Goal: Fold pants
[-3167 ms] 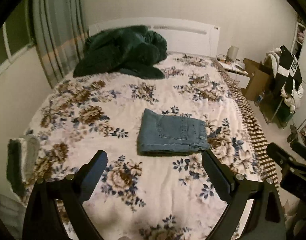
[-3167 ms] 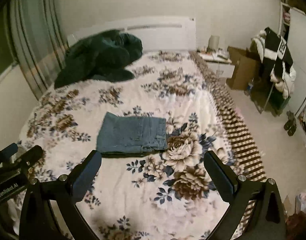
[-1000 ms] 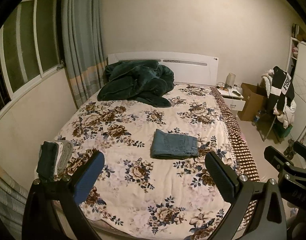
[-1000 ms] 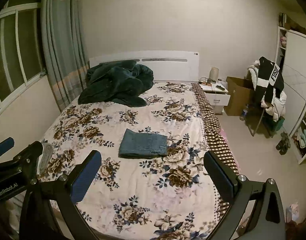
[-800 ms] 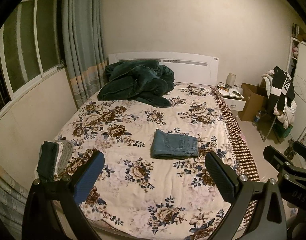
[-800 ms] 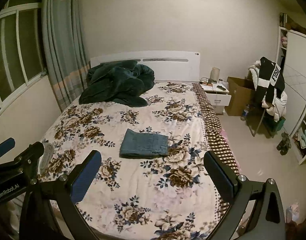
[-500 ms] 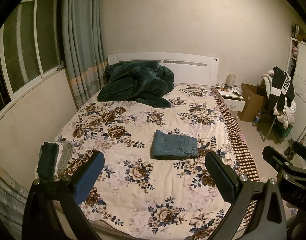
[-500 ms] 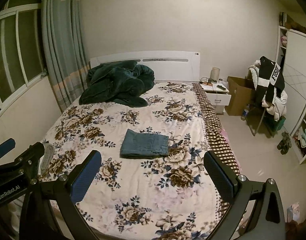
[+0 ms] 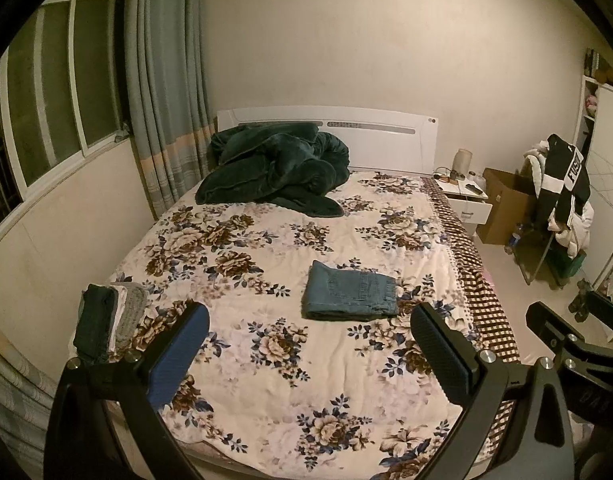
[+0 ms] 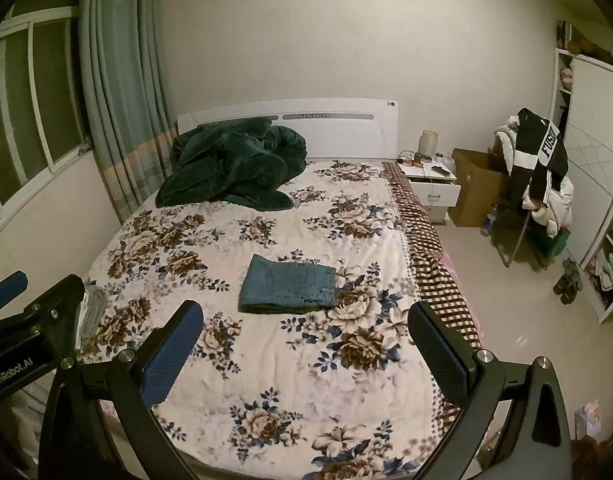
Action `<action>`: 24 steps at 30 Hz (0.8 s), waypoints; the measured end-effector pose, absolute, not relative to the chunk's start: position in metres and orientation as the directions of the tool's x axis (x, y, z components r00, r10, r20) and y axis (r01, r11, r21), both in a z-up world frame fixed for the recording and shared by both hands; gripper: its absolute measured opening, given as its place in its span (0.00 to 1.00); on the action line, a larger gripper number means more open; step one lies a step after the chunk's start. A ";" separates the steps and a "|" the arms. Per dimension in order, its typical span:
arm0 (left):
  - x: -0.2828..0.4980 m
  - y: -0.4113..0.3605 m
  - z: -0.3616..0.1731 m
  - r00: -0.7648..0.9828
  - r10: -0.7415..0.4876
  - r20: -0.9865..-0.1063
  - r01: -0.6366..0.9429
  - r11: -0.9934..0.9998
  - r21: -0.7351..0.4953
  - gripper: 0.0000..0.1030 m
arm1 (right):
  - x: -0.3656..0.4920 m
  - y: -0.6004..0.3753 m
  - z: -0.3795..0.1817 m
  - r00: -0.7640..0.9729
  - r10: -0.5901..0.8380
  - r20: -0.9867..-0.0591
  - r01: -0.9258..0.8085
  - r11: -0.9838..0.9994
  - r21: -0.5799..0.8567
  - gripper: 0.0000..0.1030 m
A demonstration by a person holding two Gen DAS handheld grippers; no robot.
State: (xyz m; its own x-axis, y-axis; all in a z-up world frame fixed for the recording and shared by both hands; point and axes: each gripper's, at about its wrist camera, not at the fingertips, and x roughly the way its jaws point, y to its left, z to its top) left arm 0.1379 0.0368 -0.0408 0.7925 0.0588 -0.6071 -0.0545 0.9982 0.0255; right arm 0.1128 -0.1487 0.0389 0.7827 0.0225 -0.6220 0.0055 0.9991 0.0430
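Black claws (image 9: 309,344) (image 10: 305,342) wide apart, unladen

Dim, yellowish indoor light — no glare, shadows soft. Focus is fair mid-frame. Fisheye bends the edges — corners go black.

Left gripper (image 9: 308,354): fingers spread wide, nothing between them, pads bare. One finger (image 9: 177,354) shows a blue textured pad, the opposite one a black textured pad. Frame level, pointing forward and slightly down.

Right gripper (image 10: 305,354): same configuration, fingers (image 10: 172,354) wide apart and holding nothing; blue pad on one side, black on the other.

Both held in the air, side by side and apart. Each is partly visible at the edge of the other's wrist view; no contact between them.
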 end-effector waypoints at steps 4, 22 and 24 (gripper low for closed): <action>0.138 0.037 -0.038 0.795 0.064 -0.604 -0.060 0.998 0.028 1.00 | 0.113 -0.149 0.039 0.784 0.022 -0.620 0.004 0.999 0.040 1.00; 0.137 0.036 -0.038 0.795 0.071 -0.602 -0.065 0.997 0.032 1.00 | 0.111 -0.149 0.034 0.786 0.020 -0.618 0.009 0.999 0.043 1.00; 0.135 0.035 -0.039 0.794 0.070 -0.604 -0.066 0.997 0.029 1.00 | 0.111 -0.150 0.035 0.786 0.019 -0.618 0.007 0.999 0.040 1.00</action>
State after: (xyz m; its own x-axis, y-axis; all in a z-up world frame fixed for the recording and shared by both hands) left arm 0.1354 0.0347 -0.0390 0.7938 0.0700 -0.6042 -0.0657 0.9974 0.0294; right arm 0.1113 -0.1501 0.0345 0.7860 0.0193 -0.6179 0.0072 0.9992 0.0404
